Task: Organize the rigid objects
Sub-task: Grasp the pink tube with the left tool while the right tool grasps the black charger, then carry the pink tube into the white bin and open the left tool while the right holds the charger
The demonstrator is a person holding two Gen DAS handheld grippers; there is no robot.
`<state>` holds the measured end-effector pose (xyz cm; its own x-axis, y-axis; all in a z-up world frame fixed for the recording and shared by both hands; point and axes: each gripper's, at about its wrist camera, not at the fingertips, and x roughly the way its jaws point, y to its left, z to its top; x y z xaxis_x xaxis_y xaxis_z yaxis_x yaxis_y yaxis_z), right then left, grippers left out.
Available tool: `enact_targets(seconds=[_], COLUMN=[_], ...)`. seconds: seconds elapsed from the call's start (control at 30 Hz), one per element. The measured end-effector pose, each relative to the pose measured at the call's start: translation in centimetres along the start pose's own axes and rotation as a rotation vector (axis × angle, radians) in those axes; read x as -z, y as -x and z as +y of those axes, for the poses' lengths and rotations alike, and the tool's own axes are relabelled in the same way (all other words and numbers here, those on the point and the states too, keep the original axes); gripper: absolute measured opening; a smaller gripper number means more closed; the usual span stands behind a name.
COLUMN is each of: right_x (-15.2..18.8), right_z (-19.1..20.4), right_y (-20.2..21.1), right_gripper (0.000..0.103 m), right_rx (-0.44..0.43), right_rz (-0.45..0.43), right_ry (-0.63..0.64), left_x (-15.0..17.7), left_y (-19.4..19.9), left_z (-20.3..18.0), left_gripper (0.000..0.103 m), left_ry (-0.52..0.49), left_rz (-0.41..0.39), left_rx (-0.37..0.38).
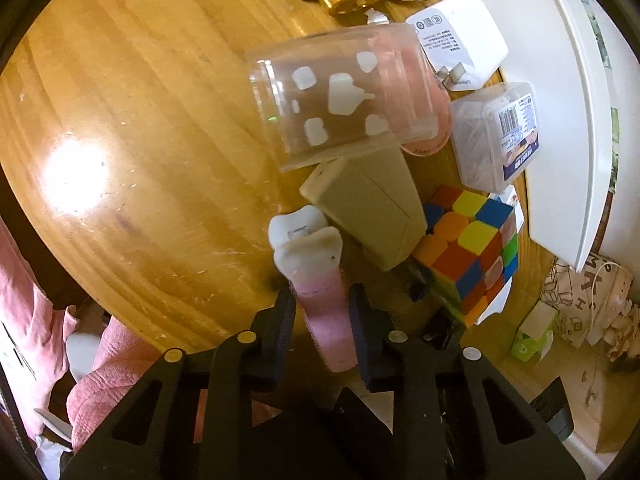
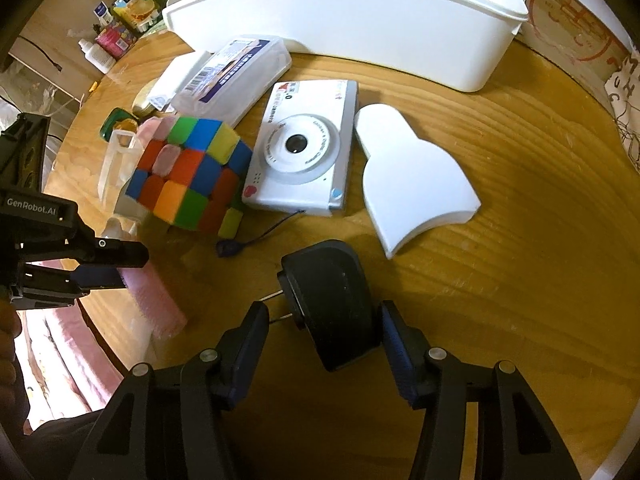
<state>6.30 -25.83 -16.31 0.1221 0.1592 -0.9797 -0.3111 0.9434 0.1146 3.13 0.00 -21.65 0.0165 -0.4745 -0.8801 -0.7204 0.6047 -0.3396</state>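
Left wrist view: above my left claw (image 1: pixel 320 308), steeply down, close to the bench (image 1: pixel 140 140). Right wrist view: likewise over my right claw (image 2: pixel 320 344). Shared: colour cube (image 1: pixel 472 252) (image 2: pixel 188 176), white bin (image 1: pixel 560 100) (image 2: pixel 360 20).

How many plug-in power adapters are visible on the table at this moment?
2. A white adapter lies beside the white bin, behind the clear cup. A black adapter sits between the right gripper's fingers. Others may hide under the clutter.
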Motion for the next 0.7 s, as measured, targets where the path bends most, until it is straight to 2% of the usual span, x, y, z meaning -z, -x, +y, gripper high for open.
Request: enact_targets(seconds=[0.37,0.47,0.7], right_x=[1.4,1.6,1.3], right_z=[3.4,4.7,6.7], right_y=[1.8,2.7,5.4], right_gripper=[0.056,0.056,0.056], right_rx=[-0.020,-0.036,-0.072], right_rz=[-0.034,-0.059,-0.156], right_ry=[0.049,0.081,0.149], left_x=[1.0,1.3,2.3], left_y=[2.5,4.0,8.5], left_z=[1.6,2.3,2.3], left_gripper=[0.027,0.027,0.027], left_ry=[-0.037,-0.036,-0.083], left_rz=[-0.060,-0.106,-0.285], left_rx=[0.021,0.026,0.033])
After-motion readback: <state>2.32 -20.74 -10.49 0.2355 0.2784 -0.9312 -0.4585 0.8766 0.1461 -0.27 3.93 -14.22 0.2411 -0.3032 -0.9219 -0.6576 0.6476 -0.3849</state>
